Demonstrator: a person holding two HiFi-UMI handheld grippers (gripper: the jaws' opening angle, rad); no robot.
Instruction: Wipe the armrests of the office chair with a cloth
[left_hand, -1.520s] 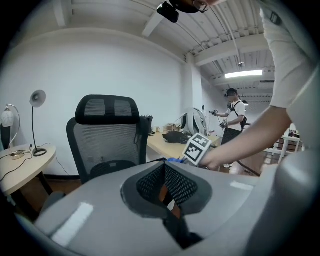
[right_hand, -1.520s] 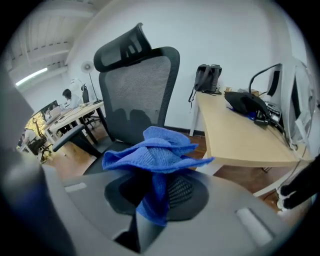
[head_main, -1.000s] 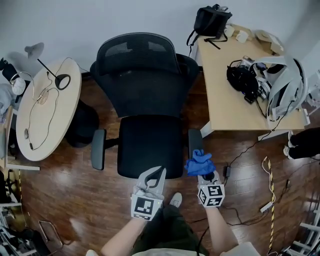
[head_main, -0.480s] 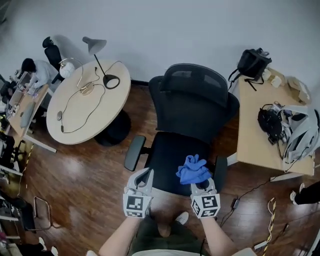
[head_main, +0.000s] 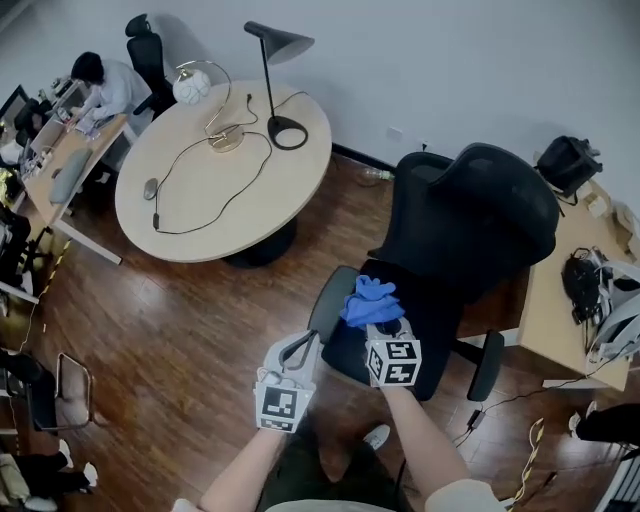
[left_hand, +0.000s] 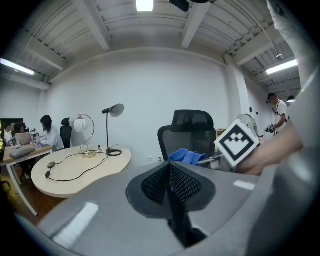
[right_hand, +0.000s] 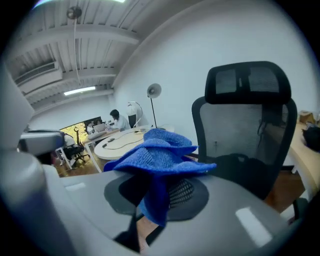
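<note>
A black mesh office chair (head_main: 470, 225) stands right of centre in the head view, turned at an angle. Its left armrest (head_main: 323, 300) lies just left of my right gripper (head_main: 383, 322), and its right armrest (head_main: 487, 365) sits further right. The right gripper is shut on a bunched blue cloth (head_main: 368, 300), which hangs over the seat edge beside the left armrest. In the right gripper view the cloth (right_hand: 160, 155) drapes over the jaws with the chair back (right_hand: 245, 115) behind. My left gripper (head_main: 298, 347) is shut and holds nothing, down left of the armrest.
A round wooden table (head_main: 190, 190) with a black lamp (head_main: 275, 45) and cables stands to the left. A desk (head_main: 558, 320) with gear is on the right, with a black bag (head_main: 567, 160) behind it. A person (head_main: 100, 85) sits at a far-left desk. Cables (head_main: 500, 400) cross the floor.
The view has swung left and the chair now sits to the right. The right gripper has carried the cloth from the chair's right armrest side across to its left armrest. The left gripper stayed shut.
</note>
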